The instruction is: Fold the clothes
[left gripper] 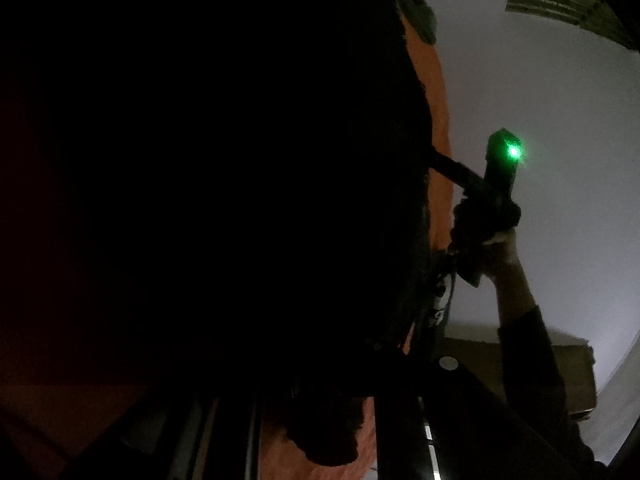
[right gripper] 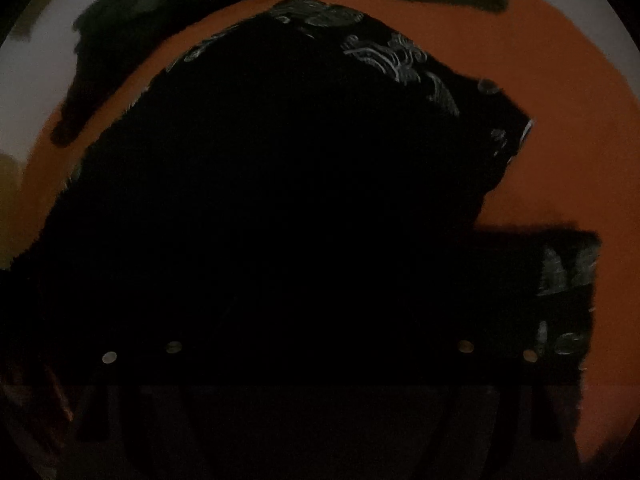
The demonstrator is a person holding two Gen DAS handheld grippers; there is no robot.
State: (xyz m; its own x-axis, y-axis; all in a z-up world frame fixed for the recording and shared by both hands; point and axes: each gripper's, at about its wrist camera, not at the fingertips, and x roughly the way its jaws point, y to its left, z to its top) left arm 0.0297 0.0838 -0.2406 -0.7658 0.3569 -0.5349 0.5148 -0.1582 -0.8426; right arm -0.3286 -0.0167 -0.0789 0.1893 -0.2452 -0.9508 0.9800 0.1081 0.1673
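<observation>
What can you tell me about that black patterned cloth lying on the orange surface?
The black cloth fills most of the right wrist view, too dark to show folds. Pale grey swirling, leaf-like prints show along its upper right edge and on a lower right flap. The edges look slightly fuzzy. It lies spread on the orange surface, very near the camera. Whether the tongs hold it cannot be seen.

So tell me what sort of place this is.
Probably an indoor room at home: a black patterned garment lies on an orange surface, with a plain white wall and cardboard box behind.
</observation>
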